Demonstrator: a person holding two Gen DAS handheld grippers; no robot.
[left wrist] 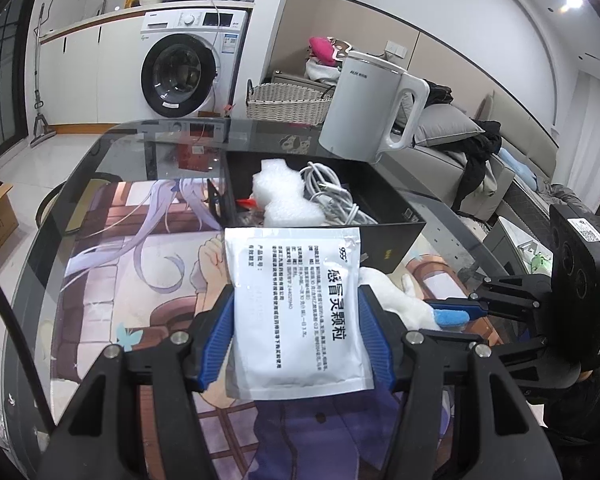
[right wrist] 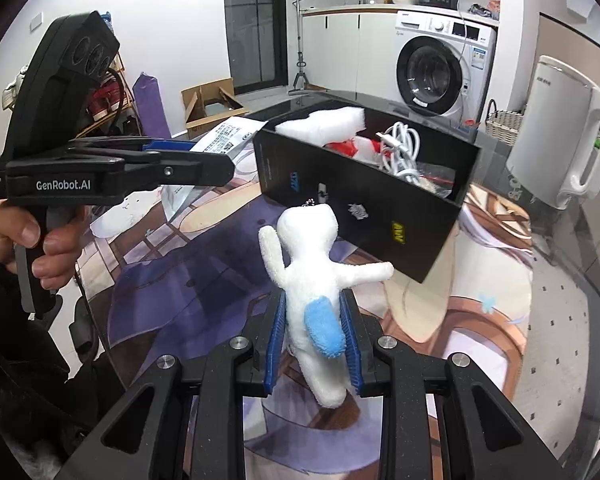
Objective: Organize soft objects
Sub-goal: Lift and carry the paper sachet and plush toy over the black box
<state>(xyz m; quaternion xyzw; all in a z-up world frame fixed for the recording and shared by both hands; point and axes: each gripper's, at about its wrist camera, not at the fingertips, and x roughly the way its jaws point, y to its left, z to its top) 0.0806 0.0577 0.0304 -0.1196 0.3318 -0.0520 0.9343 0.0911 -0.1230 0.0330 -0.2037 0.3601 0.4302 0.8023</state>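
Your left gripper (left wrist: 296,332) pinches the sachet (left wrist: 296,304) by its side edges (light, slippery foil). Your right gripper (right wrist: 314,344) squeezes the plush toy (right wrist: 316,280) at its soft waist, near the black box (right wrist: 364,204) mid-tabletop.

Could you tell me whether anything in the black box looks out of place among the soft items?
Yes: a coiled white charging cable lies in the black box beside bubble wrap. It is no soft toy like the white plush in the right gripper.
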